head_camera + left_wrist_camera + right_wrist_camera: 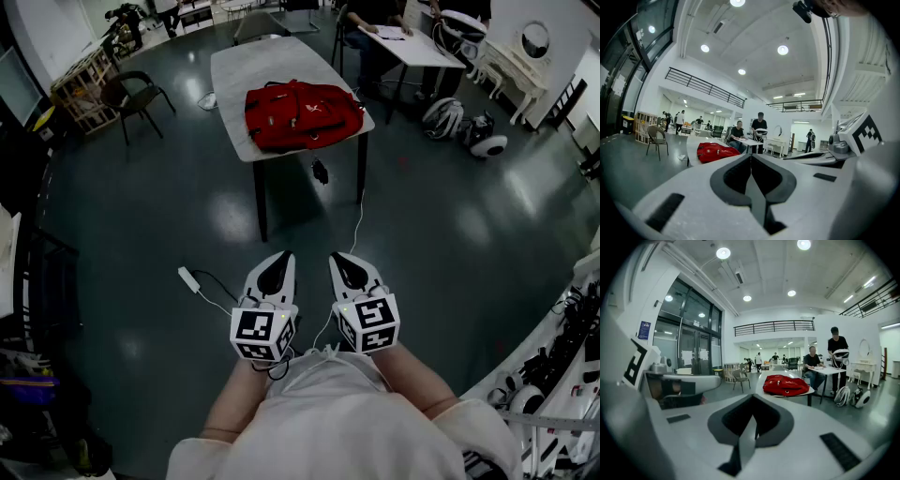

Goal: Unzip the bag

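The red bag [302, 114] is lying on the table [246, 66], well apart; the left gripper [278, 264] and right gripper [342, 264] are hovering side by side, jaws together on nothing. They are idling, I'd say, with the bag out of reach

A grey table [234, 66] stands mid-floor; a dark chair [136, 94] left, a white desk [412, 49] right.

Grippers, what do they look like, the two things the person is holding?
Both the left gripper and the right gripper are white and pointed like beaks, with black pads inside their fingers. Each carries a white cube printed with black square markers. Thin white cables trail from them. The person wears a pale top.
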Action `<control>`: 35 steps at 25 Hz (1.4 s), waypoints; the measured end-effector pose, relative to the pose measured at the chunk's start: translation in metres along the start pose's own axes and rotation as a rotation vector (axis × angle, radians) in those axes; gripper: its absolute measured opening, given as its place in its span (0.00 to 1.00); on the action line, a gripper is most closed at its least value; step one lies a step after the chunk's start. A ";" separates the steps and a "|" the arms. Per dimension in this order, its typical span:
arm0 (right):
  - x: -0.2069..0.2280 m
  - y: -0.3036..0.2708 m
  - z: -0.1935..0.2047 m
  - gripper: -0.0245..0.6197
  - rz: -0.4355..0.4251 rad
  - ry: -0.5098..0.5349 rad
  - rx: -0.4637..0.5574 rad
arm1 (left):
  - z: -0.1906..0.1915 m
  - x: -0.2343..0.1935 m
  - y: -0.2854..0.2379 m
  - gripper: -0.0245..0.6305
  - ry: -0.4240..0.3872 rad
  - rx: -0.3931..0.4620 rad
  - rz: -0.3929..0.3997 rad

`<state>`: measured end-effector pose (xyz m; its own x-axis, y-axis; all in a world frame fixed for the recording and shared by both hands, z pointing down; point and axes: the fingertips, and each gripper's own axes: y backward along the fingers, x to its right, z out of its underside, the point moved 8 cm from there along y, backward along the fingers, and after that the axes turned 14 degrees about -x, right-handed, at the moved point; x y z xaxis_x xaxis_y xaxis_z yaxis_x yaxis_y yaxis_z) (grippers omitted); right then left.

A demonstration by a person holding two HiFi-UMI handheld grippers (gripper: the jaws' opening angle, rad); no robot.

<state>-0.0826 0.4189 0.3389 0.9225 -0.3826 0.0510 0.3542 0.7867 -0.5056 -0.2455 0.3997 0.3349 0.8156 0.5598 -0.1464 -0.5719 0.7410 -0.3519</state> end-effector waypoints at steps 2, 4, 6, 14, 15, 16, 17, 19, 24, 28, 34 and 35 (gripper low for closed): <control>-0.001 -0.001 -0.001 0.08 0.007 -0.001 -0.001 | 0.000 -0.003 -0.001 0.07 0.001 0.000 0.004; -0.002 -0.001 -0.001 0.08 0.012 -0.002 -0.001 | 0.000 -0.005 -0.001 0.07 0.003 -0.001 0.005; -0.001 0.000 0.000 0.08 0.015 -0.005 -0.001 | 0.000 -0.005 0.000 0.07 0.005 -0.001 0.005; 0.004 0.002 0.002 0.08 0.041 -0.056 0.002 | 0.003 -0.005 -0.002 0.07 0.019 -0.017 0.012; 0.005 0.002 0.003 0.08 0.043 -0.061 0.001 | 0.004 -0.005 -0.003 0.07 0.023 -0.020 0.014; 0.006 0.001 0.003 0.08 0.044 -0.063 -0.002 | 0.005 -0.005 -0.004 0.07 0.028 -0.022 0.015; 0.008 -0.001 0.004 0.08 0.043 -0.064 -0.006 | 0.006 -0.006 -0.007 0.07 0.033 -0.023 0.017; 0.014 -0.006 0.006 0.08 0.037 -0.064 -0.020 | 0.008 -0.006 -0.013 0.07 0.040 -0.028 0.016; 0.034 -0.029 0.006 0.08 0.009 -0.071 -0.042 | 0.010 -0.012 -0.036 0.07 0.054 -0.038 -0.007; 0.056 -0.058 -0.002 0.08 -0.030 -0.071 -0.057 | 0.000 -0.024 -0.063 0.07 0.057 -0.045 -0.036; 0.113 -0.112 -0.034 0.08 -0.086 -0.075 -0.070 | -0.029 -0.037 -0.129 0.07 0.031 -0.060 -0.090; 0.124 -0.122 -0.040 0.08 -0.095 -0.073 -0.072 | -0.034 -0.039 -0.144 0.07 0.028 -0.064 -0.095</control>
<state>-0.0170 0.2563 0.3727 0.8949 -0.4156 0.1627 0.4311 0.7107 -0.5559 -0.1918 0.2591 0.3600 0.8687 0.4766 -0.1353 -0.4856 0.7649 -0.4233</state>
